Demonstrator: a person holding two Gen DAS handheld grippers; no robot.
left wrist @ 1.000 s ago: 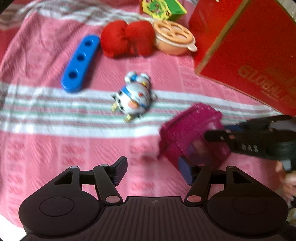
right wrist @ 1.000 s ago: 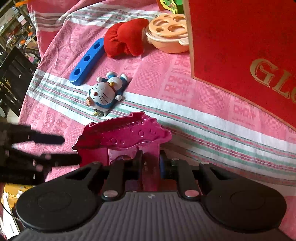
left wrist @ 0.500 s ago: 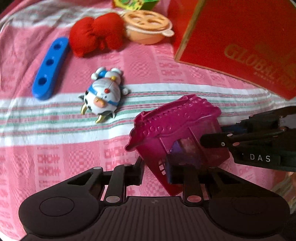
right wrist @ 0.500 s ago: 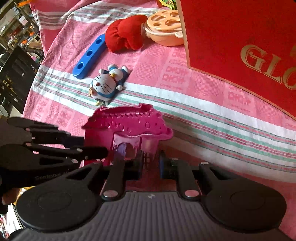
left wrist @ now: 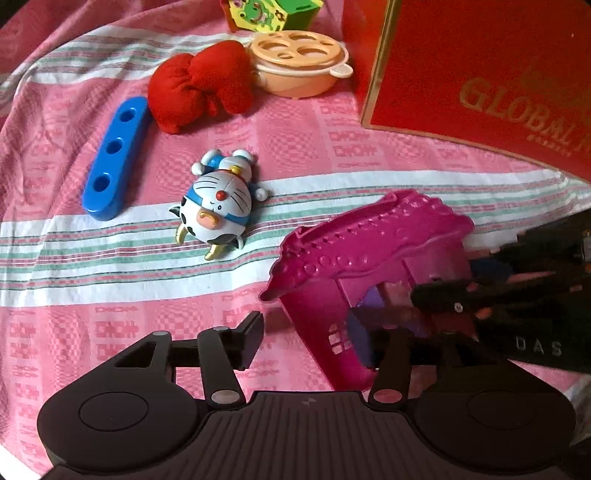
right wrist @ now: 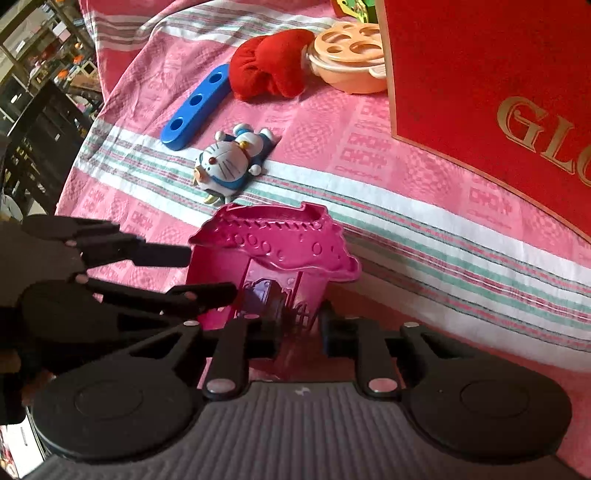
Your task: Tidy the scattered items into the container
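Beside the red box (right wrist: 498, 66), my right claw (right wrist: 299, 332) clamps the magenta house (right wrist: 273, 266); my left claw (left wrist: 314, 339), just reopened, straddles its wall untouching.

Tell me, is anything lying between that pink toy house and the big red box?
Nothing visible. Only bare striped cloth lies between the pink toy house, gripped by the right gripper, and the red box. Other toys lie off to the side.

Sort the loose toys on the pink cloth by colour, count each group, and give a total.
Blue: 2, holed bar, cat figure
Red: 1, plush bow
Magenta: 1, toy house
Peach: 1, lidded pot
Green-yellow: 1, frog block
Total: 6
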